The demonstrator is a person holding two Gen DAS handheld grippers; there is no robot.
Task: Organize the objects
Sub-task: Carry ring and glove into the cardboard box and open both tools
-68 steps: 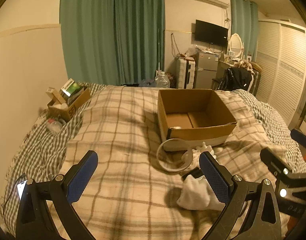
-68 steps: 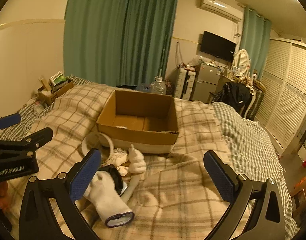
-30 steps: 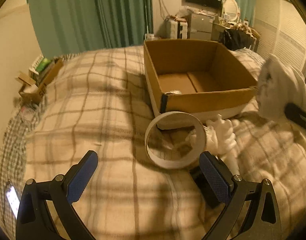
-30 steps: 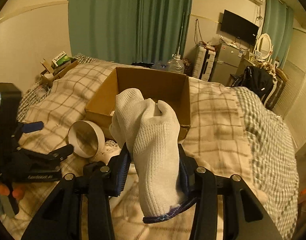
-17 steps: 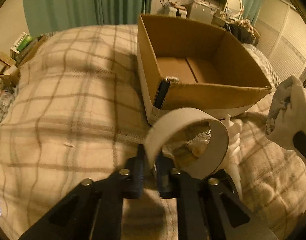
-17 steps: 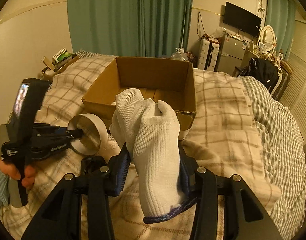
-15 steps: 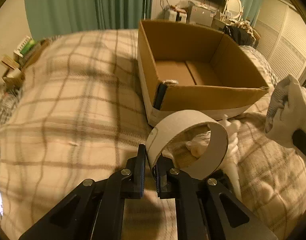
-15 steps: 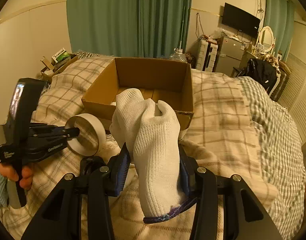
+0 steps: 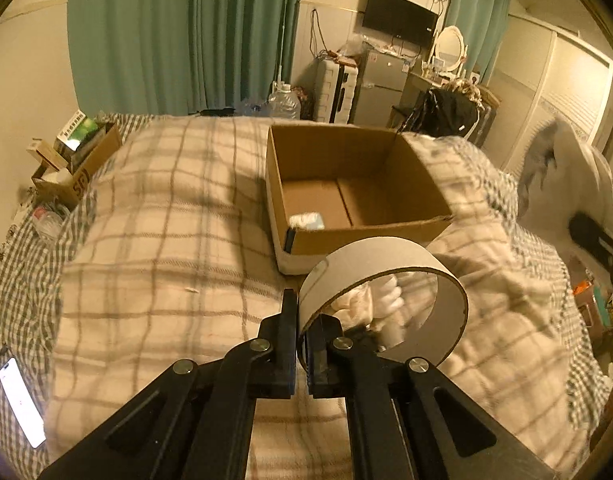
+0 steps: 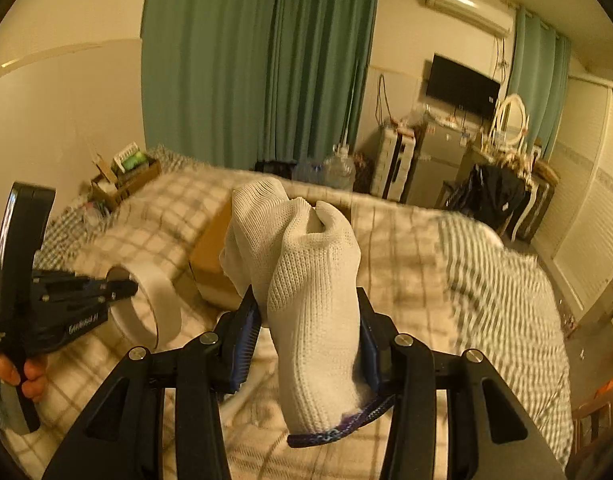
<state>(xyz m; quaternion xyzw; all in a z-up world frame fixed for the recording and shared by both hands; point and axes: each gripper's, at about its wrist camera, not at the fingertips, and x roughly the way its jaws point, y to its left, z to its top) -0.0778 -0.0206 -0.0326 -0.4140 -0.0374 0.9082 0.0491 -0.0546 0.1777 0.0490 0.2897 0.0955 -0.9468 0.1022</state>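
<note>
A: What did the left gripper point(image 9: 301, 316) hold?
B: Its jaws were fully closed on the wall of a cardboard ring point(image 9: 380, 280), one finger outside and one inside. The ring was clear of the blanket point(image 9: 154, 240), just in front of the box point(image 9: 346, 236).

A: And the right gripper point(image 10: 308, 344)?
B: Partly closed, both pads pressed against a white glove point(image 10: 306, 280). The glove stood upright between the fingers, cuff downward with a dark edge at the bottom.

A: Where was the box?
B: On the checked blanket, open at the top. One small pale item point(image 9: 306, 222) lay in its near left corner; I could not tell what it was.

A: Anything else on the bed?
B: More white fabric point(image 9: 370, 308) lay on the blanket behind the ring, seen through it. A lit phone point(image 9: 20, 400) rested at the left edge.

A: The person?
B: Only a hand point(image 10: 20, 376) on the left gripper's handle was visible, in the right wrist view
</note>
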